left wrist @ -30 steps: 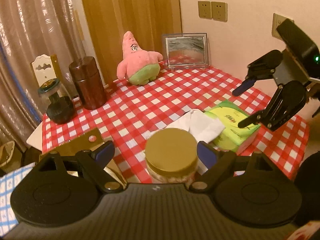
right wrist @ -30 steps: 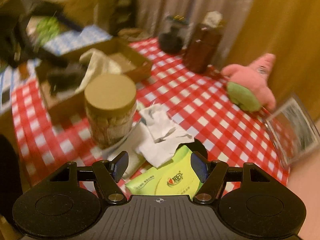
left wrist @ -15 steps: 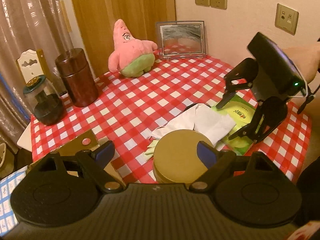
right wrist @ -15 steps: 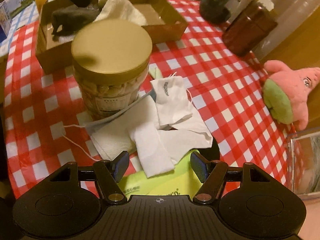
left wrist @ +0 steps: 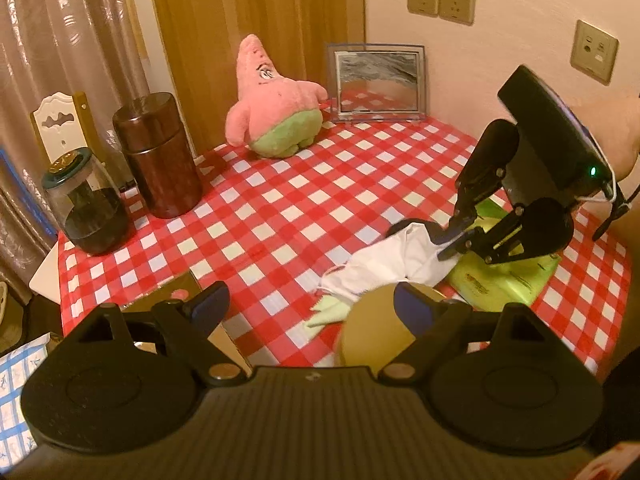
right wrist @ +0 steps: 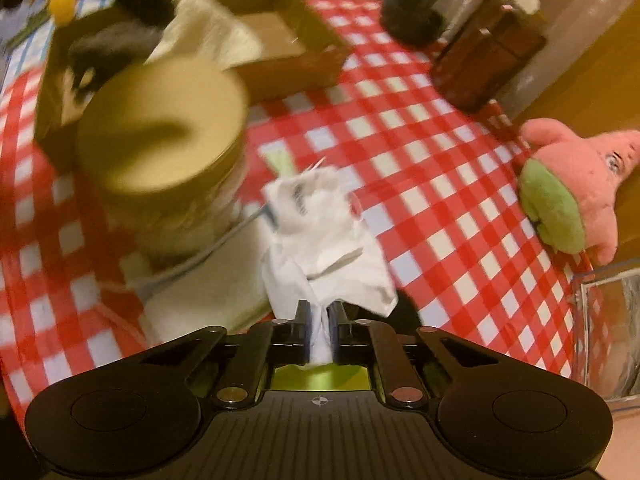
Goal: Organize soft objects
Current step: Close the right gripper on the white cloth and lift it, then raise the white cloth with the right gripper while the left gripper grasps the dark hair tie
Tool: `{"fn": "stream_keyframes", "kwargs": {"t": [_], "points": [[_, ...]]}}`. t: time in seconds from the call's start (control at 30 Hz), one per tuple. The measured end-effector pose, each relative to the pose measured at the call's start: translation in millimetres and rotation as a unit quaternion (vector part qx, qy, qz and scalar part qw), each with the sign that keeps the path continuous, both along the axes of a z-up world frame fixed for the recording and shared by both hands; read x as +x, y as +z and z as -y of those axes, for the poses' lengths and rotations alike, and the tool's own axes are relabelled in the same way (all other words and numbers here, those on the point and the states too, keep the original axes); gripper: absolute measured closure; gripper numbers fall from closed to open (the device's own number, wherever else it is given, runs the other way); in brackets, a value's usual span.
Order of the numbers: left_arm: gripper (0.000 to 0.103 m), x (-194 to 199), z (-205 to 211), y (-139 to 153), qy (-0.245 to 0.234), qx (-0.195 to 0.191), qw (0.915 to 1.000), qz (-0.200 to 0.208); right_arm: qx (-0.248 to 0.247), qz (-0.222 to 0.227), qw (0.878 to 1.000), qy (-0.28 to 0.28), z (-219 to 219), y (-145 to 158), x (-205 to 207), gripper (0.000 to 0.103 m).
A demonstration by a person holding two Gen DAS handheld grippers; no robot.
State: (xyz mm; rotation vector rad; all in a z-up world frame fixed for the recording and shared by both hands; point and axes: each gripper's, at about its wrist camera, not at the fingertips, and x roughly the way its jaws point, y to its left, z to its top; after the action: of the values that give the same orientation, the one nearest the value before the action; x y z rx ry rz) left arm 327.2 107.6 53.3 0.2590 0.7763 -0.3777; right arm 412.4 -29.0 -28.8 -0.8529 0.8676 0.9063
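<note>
1. Since a moment ago, the right gripper (right wrist: pixel 319 322) has dropped down onto the white cloth (right wrist: pixel 326 236), and its jaws have just been closing; now they pinch one end of the cloth tight.
2. Held wide apart with nothing between its jaws, the left gripper (left wrist: pixel 308 304) has drifted sideways, so the gold-lid jar (left wrist: pixel 374 330) now sits under its right finger.
3. One end of the cloth is in the jaws; the rest lies on the red checked tablecloth (left wrist: pixel 280 216), between the jar and the green packet (left wrist: pixel 506 278).
4. A white towel (right wrist: pixel 208 38) and something dark already sit in the cardboard box (right wrist: pixel 280 36).
5. I think the cloth goes there next. The pink star plush (left wrist: pixel 276 104) still waits by the wall.
6. Dark letters show on the cloth, and print on the packet, but both are too blurry to read.
</note>
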Motion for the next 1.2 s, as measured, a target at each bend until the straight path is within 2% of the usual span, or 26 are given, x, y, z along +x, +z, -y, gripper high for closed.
{"fn": "stream_keyframes", "kwargs": {"t": [0.17, 0.27, 0.43, 0.47, 0.5, 0.57, 0.63, 0.73, 0.83, 0.9, 0.93, 0.97, 1.0, 1.1, 1.13, 1.2], "points": [[0.015, 18, -12, -2, 0.014, -0.001, 0.9999, 0.002, 0.061, 0.003, 0.996, -0.062, -1, 12, 31, 0.101], [0.015, 29, -19, -5, 0.016, -0.003, 0.9999, -0.001, 0.074, -0.025, 0.993, -0.084, -4, 8, 52, 0.101], [0.015, 48, -26, -15, 0.017, -0.003, 0.9998, -0.012, 0.064, -0.095, 0.988, -0.101, -6, -5, 80, 0.099], [0.015, 52, -28, -17, 0.017, -0.001, 0.9998, -0.014, 0.065, -0.096, 0.988, -0.105, -4, -5, 83, 0.089], [0.015, 56, -29, -19, 0.017, 0.001, 0.9997, -0.016, 0.065, -0.101, 0.987, -0.110, -3, -5, 87, 0.063], [0.015, 62, -30, -23, 0.017, 0.003, 0.9996, -0.020, 0.079, -0.106, 0.984, -0.115, 3, -2, 91, 0.031], [0.015, 66, -31, -27, 0.017, 0.004, 0.9996, -0.022, 0.083, -0.121, 0.984, -0.106, 4, -1, 93, 0.031], [0.015, 73, -31, -34, 0.016, 0.005, 0.9995, -0.027, 0.043, -0.102, 0.992, -0.056, -1, -9, 83, 0.031], [0.015, 78, -33, -38, 0.015, 0.003, 0.9994, -0.030, 0.015, -0.099, 0.994, -0.035, -5, -23, 80, 0.031], [0.015, 81, -34, -40, 0.016, -0.002, 0.9994, -0.030, 0.014, -0.102, 0.994, -0.033, -6, -30, 81, 0.031], [0.015, 83, -34, -41, 0.018, -0.005, 0.9993, -0.032, 0.013, -0.120, 0.992, -0.017, -6, -33, 81, 0.033], [0.015, 85, -35, -42, 0.020, -0.009, 0.9992, -0.034, 0.009, -0.121, 0.992, -0.012, -7, -37, 80, 0.044], [0.015, 86, -36, -44, 0.021, -0.010, 0.9991, -0.036, 0.004, -0.120, 0.993, -0.011, -7, -39, 79, 0.062], [0.015, 89, -34, -48, 0.017, -0.007, 0.9990, -0.040, 0.014, -0.112, 0.994, -0.011, -3, -38, 79, 0.093], [0.015, 89, -33, -49, 0.015, -0.006, 0.9990, -0.041, 0.018, -0.109, 0.994, -0.014, -2, -36, 80, 0.097], [0.015, 91, -31, -50, 0.012, -0.002, 0.9990, -0.043, 0.035, -0.099, 0.994, -0.018, 2, -27, 80, 0.098]]}}
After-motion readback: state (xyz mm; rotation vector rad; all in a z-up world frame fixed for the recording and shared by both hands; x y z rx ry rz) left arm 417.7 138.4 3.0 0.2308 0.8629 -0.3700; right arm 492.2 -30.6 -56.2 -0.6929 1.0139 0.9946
